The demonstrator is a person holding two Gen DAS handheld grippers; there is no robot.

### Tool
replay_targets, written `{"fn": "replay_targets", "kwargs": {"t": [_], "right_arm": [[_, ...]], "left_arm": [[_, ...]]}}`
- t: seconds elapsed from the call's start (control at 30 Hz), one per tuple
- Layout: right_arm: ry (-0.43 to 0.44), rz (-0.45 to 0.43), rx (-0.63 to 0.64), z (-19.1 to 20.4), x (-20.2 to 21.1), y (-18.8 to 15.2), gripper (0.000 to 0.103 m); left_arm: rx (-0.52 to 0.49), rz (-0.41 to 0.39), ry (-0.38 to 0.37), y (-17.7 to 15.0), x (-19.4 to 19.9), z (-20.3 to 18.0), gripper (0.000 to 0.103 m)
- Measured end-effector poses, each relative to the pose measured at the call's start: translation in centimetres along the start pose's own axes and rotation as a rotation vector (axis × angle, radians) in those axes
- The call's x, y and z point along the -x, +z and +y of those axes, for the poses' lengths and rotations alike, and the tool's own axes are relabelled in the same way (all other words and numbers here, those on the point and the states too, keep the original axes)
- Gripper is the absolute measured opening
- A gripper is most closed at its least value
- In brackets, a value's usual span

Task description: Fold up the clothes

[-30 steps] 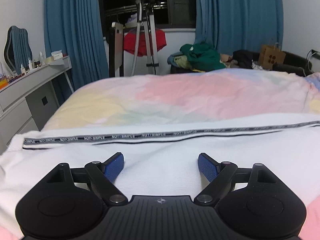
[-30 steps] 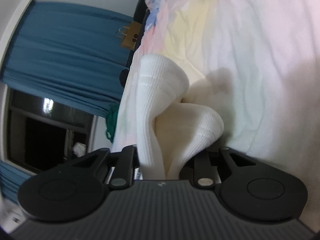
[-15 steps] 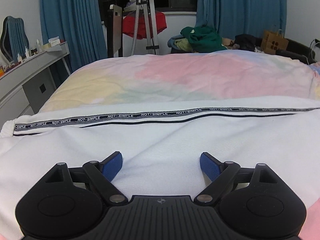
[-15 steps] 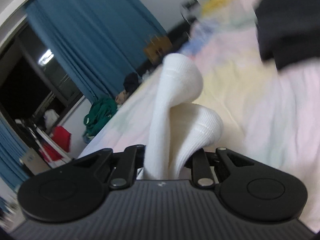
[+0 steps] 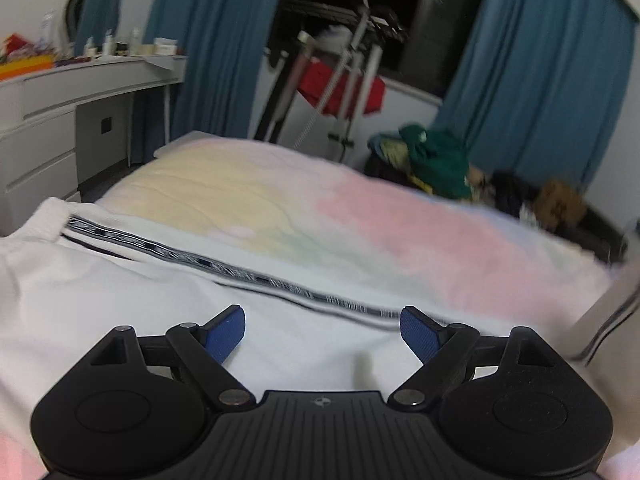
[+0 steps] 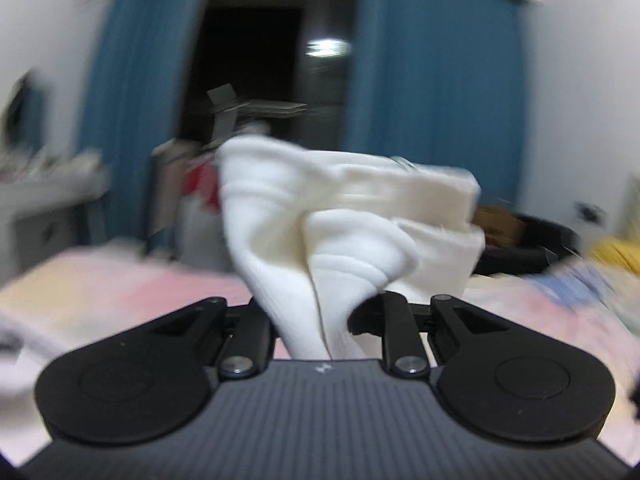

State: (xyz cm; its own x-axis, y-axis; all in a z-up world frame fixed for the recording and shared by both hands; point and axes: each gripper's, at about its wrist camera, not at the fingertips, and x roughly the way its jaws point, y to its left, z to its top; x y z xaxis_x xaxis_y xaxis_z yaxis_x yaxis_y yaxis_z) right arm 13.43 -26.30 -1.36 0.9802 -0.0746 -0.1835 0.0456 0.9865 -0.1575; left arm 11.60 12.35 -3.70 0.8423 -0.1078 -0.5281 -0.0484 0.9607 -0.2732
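The white garment [image 5: 132,304] with its lettered black stripe [image 5: 224,270] lies spread across the pastel bedspread [image 5: 360,224], and our right gripper [image 6: 324,320] has its jaws clamped on the ribbed cuff end [image 6: 320,240] of it. A second ago that cuff hung beside the bed; now we have swung it up and rolled the wrist level, so it stands bunched before the blue curtains [image 6: 436,80], and the jaws have been closing tighter. Our left gripper [image 5: 322,334] hovers over the cloth, jaws wide apart, holding nothing. We judge a fold-over is underway.
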Motion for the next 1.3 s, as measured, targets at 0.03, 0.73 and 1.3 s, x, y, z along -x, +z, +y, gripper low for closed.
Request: {"fn": "replay_targets", "kwargs": {"t": [0.03, 0.73, 1.3], "right_arm": [[0.04, 0.025, 0.054, 2.4, -0.1, -0.7, 0.019], [0.37, 0.255, 0.124, 12.6, 0.0, -7.9, 0.02], [0.459, 0.4, -0.403, 3.3, 3.6, -5.5, 0.069]], "left_arm": [[0.026, -0.012, -0.004, 0.3, 0.5, 0.6, 0.087], [0.067, -0.046, -0.042, -0.1, 2.4, 0.8, 0.087], [-0.146, -0.013, -0.113, -3.2, 2.7, -3.6, 0.09]]}}
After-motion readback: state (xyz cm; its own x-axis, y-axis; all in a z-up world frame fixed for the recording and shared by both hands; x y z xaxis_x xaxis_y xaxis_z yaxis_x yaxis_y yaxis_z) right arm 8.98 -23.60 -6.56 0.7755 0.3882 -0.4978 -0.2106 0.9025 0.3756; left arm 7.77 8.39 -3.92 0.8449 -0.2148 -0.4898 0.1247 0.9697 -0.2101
